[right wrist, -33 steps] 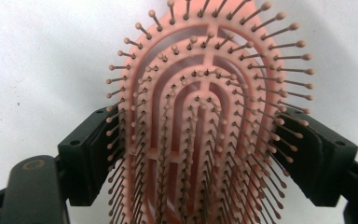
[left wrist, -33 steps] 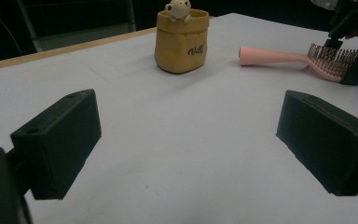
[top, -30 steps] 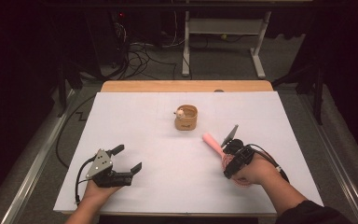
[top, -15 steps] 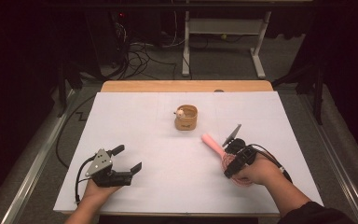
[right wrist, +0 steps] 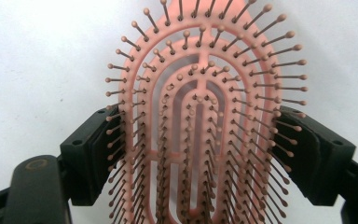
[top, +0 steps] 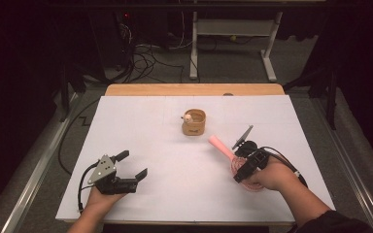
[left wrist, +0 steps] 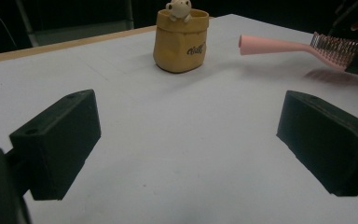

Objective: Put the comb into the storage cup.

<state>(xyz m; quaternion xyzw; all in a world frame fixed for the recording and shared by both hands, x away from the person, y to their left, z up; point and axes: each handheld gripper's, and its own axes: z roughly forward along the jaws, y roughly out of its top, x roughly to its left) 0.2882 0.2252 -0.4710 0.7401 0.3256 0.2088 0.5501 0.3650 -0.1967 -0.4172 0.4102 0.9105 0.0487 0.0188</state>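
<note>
white table sheet [top: 175, 160] under me: my right gripper [right wrist: 200, 154] pinches the pink hairbrush [right wrist: 200, 121] by its head; my left gripper [top: 131, 165] rests spread, holding nothing.

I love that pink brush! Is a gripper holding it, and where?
Yes: the right gripper clamps the pink hairbrush by the sides of its bristled head.
</note>
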